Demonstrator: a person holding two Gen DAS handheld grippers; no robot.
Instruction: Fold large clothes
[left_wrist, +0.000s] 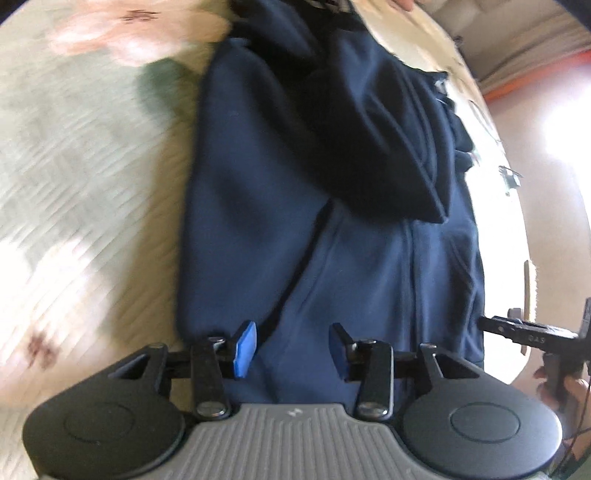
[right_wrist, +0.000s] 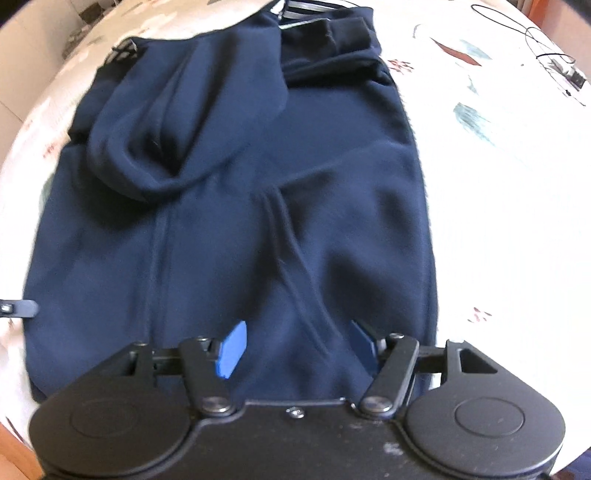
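Observation:
A dark navy hooded sweatshirt (left_wrist: 295, 221) lies flat on a floral bedspread (left_wrist: 74, 184), its hood (left_wrist: 369, 147) flopped over the body. It also shows in the right wrist view (right_wrist: 240, 240), with the hood (right_wrist: 177, 129) at the upper left and a folded sleeve (right_wrist: 332, 40) at the top. My left gripper (left_wrist: 291, 349) is open with blue pads, just above the near hem, holding nothing. My right gripper (right_wrist: 295, 347) is open over the near hem, empty. The right gripper also shows in the left wrist view (left_wrist: 532, 332) at the right edge.
The bedspread (right_wrist: 498, 184) extends on both sides of the garment. Black cables (right_wrist: 535, 44) lie at the far right corner of the bed. A finger of my left gripper (right_wrist: 18, 308) pokes in at the left edge.

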